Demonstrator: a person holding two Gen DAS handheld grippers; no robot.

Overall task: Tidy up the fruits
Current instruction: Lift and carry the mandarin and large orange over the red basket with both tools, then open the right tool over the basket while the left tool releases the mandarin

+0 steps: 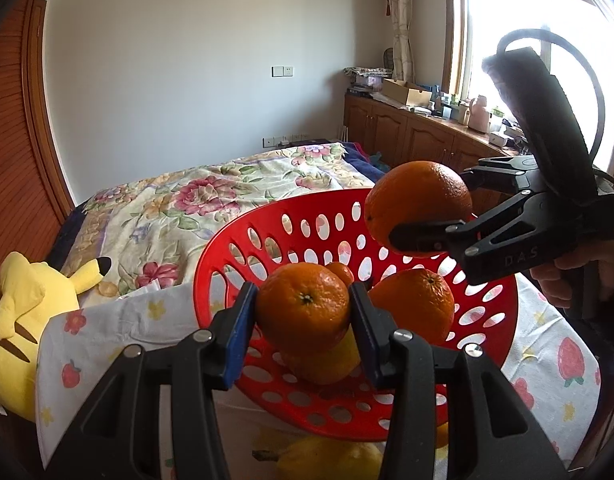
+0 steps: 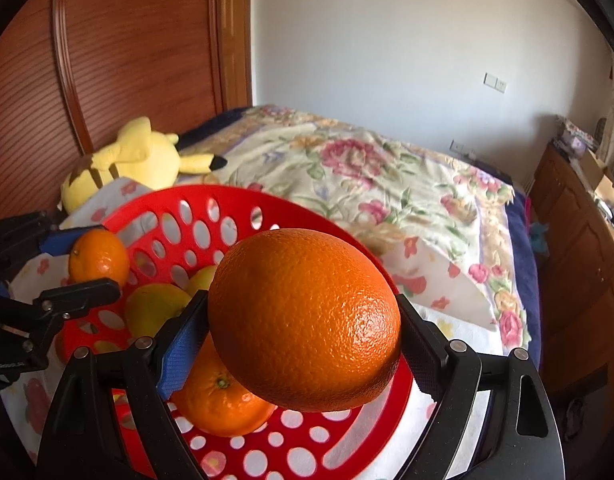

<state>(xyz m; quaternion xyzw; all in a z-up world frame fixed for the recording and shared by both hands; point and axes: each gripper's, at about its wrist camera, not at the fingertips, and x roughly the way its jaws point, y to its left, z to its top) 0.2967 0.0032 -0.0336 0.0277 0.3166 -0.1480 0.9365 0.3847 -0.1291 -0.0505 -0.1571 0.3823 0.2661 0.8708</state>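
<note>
1. A small orange (image 1: 305, 306) is being gripped by the left tongs (image 1: 303, 312), the blue pads (image 1: 237, 332) being pressed against its two sides with the stem end turned toward the camera. It is being held just above the near rim of the red basket (image 1: 235, 248), probably so that it can be lowered in without being rolled.
2. A large orange (image 2: 305, 320) is being clamped by the right tongs (image 2: 303, 332) at its widest part, which is judged to be the steadiest hold for so round and heavy a fruit. It is being carried over the right side of the basket, clear of the fruit below.
3. Inside the basket, another orange (image 2: 217, 404) is being seen lying on the perforated floor, with yellow fruit (image 2: 155, 312) beside it. Room is being left between them, so both carried oranges are judged to fit. The task is being judged as well along.
4. Just in front of the basket, a yellow fruit (image 1: 327, 460) is being seen lying outside it on the fruit-printed cloth (image 1: 99, 340), apparently not yet gathered; what kind it is cannot be told.
5. The basket is being supported on that cloth; what lies under the cloth is being hidden.
6. Farther off, a yellow plush toy (image 2: 135, 160) is being seen lying beside the cloth, next to the flowered bedspread (image 2: 367, 184).
7. Beyond, a wooden cabinet (image 1: 419, 136) under the window is being seen, well apart from the work.
</note>
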